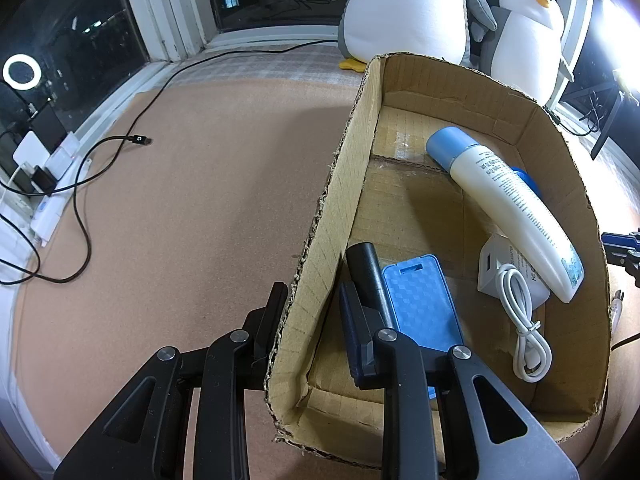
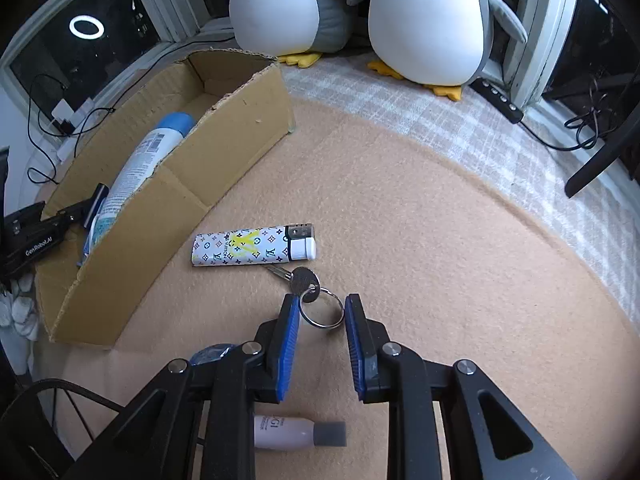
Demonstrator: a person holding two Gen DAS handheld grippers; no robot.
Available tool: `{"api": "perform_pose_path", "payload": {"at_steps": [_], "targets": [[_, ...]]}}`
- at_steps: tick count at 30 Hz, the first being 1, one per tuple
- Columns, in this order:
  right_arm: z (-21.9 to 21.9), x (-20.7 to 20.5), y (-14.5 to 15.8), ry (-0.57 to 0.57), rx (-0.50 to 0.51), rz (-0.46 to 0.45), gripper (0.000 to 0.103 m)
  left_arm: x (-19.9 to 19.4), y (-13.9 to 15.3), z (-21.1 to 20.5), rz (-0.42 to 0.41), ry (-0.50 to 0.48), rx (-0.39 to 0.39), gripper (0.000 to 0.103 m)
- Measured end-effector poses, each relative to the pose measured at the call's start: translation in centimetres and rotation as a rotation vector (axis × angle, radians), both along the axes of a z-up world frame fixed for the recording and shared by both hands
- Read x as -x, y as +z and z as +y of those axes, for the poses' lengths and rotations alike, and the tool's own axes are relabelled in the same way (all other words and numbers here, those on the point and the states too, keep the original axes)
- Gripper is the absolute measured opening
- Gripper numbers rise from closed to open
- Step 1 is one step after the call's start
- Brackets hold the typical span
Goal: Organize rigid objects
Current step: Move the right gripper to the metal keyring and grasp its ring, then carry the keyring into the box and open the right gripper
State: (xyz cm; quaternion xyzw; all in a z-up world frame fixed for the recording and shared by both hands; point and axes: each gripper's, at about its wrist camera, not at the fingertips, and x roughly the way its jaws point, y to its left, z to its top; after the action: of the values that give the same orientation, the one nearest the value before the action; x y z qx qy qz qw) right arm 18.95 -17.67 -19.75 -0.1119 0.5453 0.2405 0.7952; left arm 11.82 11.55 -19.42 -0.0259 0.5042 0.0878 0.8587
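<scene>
A cardboard box (image 1: 352,184) (image 2: 168,184) lies on the tan mat. It holds a white bottle with a blue cap (image 1: 508,204) (image 2: 140,164), a blue case (image 1: 420,304), a black cylinder (image 1: 366,272), a white adapter (image 1: 496,268) and a coiled white cable (image 1: 524,332). My left gripper (image 1: 312,300) is open, its fingers on either side of the box's left wall. My right gripper (image 2: 322,312) is open, its fingers on either side of a key ring with a key (image 2: 308,284) on the mat. A patterned white lighter (image 2: 252,246) lies just beyond the key.
Two plush penguins (image 2: 424,20) sit at the back by the window. A small pale tube with a grey cap (image 2: 300,432) lies under my right gripper. A black cable (image 1: 120,140) and a white power strip (image 1: 48,200) are at the left. A black remote (image 2: 496,98) lies at the back right.
</scene>
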Motion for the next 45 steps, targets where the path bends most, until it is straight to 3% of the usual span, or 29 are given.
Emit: {"api": "perform_pose_path", "payload": {"at_steps": [7,20,21,22,32,45], "targets": [[0.7,1.0,1.3,0.037,0.083,-0.104,0.021,0.0,0.0,0.0,0.0,-0.001,0.0,0.024],[1.0,1.5,3.7,0.062,0.13,-0.19,0.019,0.0,0.0,0.0,0.0,-0.001,0.0,0.024],[1.0,1.6,3.9,0.062,0.132,-0.195,0.002,0.0,0.0,0.0,0.0,-0.001,0.0,0.024],[1.1,1.6,4.0,0.061,0.138,-0.194,0.002,0.0,0.0,0.0,0.0,-0.001,0.0,0.024],[1.1,1.4,3.7,0.055,0.129,-0.188,0.002,0.0,0.0,0.0,0.0,-0.001,-0.001,0.024],[2.9,2.2,7.6,0.075,0.063,-0.276,0.002,-0.1,0.0,0.0,0.0,-0.002,0.0,0.024]]}}
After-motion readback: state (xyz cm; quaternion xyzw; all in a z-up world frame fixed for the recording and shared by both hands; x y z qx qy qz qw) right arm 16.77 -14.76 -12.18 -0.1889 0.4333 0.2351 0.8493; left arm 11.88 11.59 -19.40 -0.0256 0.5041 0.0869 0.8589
